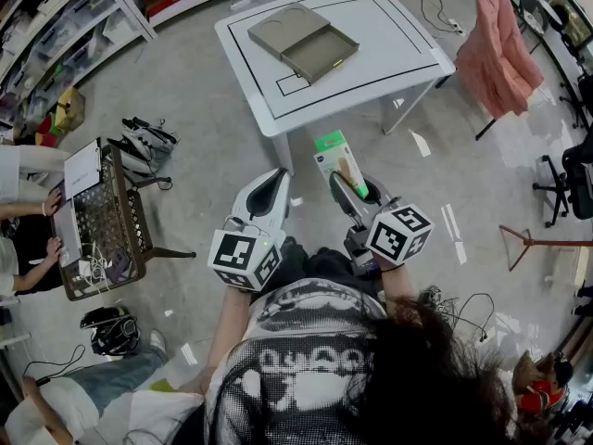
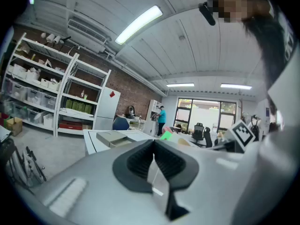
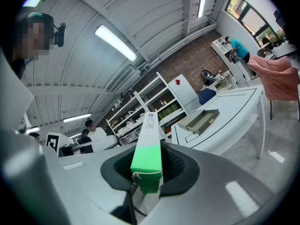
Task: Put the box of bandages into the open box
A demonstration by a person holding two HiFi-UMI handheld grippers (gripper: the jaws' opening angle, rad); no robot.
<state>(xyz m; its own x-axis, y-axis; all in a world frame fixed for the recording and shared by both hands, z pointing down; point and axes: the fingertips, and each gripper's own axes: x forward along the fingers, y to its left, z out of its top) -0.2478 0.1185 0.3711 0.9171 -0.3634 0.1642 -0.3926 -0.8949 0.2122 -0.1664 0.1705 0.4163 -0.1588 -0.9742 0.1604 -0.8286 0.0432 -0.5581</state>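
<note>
Carry step: right gripper pinches bandage box; left gripper jaws pressed together, empty. Next: bring over open box on table, release.

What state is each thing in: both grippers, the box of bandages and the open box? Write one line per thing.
Left gripper: fingers shut, nothing between them.
Right gripper: fingers shut on the box of bandages.
Box of bandages: held in the air over the floor, not yet at the table.
Open box: tray slid out, empty, lying on the table.
</note>
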